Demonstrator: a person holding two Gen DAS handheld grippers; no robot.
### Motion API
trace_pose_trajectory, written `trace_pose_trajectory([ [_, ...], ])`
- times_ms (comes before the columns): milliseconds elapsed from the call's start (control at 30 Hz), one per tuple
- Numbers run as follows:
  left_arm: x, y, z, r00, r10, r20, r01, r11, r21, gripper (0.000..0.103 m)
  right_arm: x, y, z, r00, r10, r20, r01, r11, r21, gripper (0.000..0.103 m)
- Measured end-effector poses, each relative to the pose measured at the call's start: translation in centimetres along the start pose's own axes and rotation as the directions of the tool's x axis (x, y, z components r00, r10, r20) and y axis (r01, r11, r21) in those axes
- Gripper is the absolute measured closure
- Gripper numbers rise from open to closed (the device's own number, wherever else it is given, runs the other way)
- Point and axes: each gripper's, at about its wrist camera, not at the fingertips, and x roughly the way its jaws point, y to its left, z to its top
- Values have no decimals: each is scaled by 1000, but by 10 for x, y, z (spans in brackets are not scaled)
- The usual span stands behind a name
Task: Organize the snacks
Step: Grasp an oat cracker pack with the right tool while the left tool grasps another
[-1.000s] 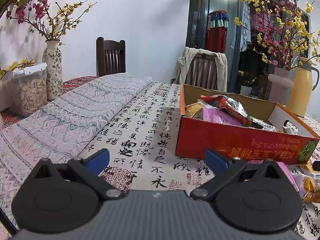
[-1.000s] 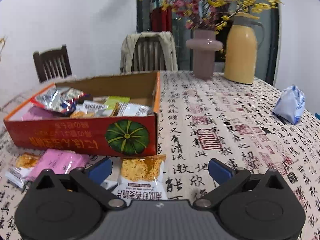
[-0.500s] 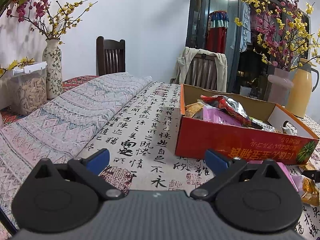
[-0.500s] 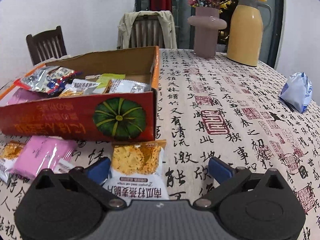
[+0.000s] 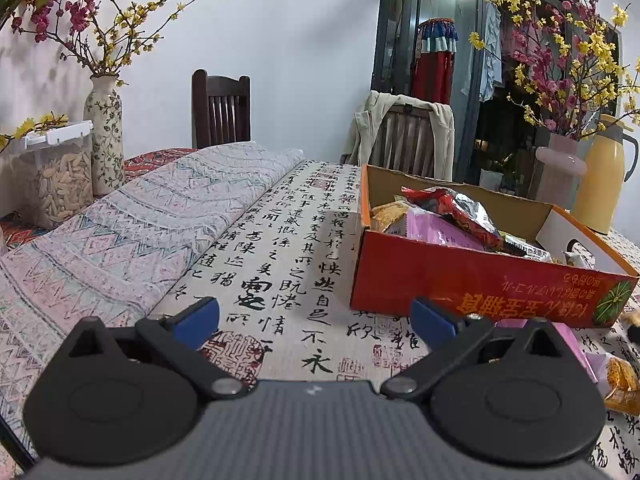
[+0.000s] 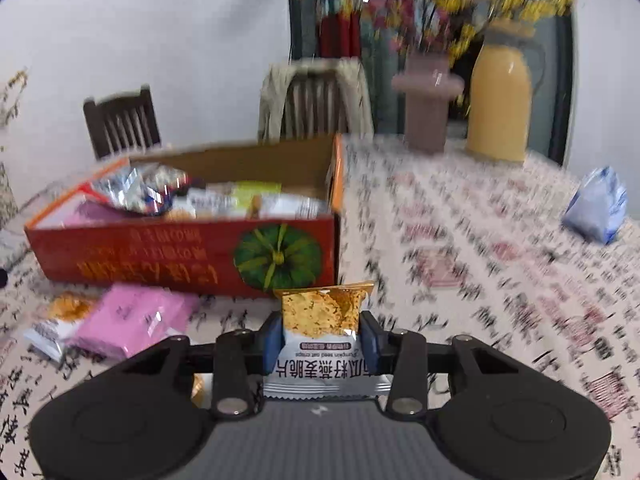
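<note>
From your left gripper [image 5: 314, 318], the two blue-padded fingers [image 5: 196, 316] stand wide apart with nothing between them, hanging over the cream tablecloth printed with black calligraphy [image 5: 276, 248]. Ahead and to the right of that gripper sits the open red cardboard box with a green pumpkin printed on its side [image 5: 460, 280], heaped with wrapped snacks, a red foil packet [image 5: 448, 204] on top. Just right of your right finger, a flat pink packet [image 5: 576, 340] lies on the cloth in front of the box, and an orange snack packet [image 5: 622, 380] lies beyond it at the frame's edge. To the left of the gripper a grey-pink patterned cloth [image 5: 132, 232] is folded over the table.

From your right gripper [image 6: 320, 340], the jaws are closing, and the blue pads [image 6: 272, 340] already press both sides of a small white-and-gold pumpkin seed oat crisp packet [image 6: 324, 332], which stands upright between them. This view is blurred. Directly ahead of the held packet is the red box [image 6: 160, 252], its pumpkin picture just behind the packet's top edge. Left of the gripper the pink packet [image 6: 136, 320] lies on the cloth, with another small crisp packet [image 6: 60, 316] beside it. Far off to the right rests a blue-and-white bag [image 6: 598, 208].
</note>
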Motion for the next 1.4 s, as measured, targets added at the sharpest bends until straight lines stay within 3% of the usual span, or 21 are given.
trace_pose_trajectory([
  [100,0,0,0,1000,0,1,0,1000,0,0,-20,4,-5,995,8,101,-10,1000,20,63],
  [200,0,0,0,1000,1,-1,-1,1000,0,0,-28,7,-10,990,25,141,-29,999,31,63],
  [733,0,0,0,1000,7,-6,-7,1000,10,0,-19,11,-21,989,58,132,-62,998,23,63],
  [900,3,-10,6,998,15,-68,-11,998,62,0,-18,11,-21,990,58,130,-62,998,26,63],
  [1200,2,-59,17,983,-70,-172,88,991,96,0,-18,9,-22,989,65,134,-70,997,35,63],
  [1400,22,-82,9,963,-26,-267,58,992,112,0,-19,9,-23,987,75,143,-81,996,39,63],
])
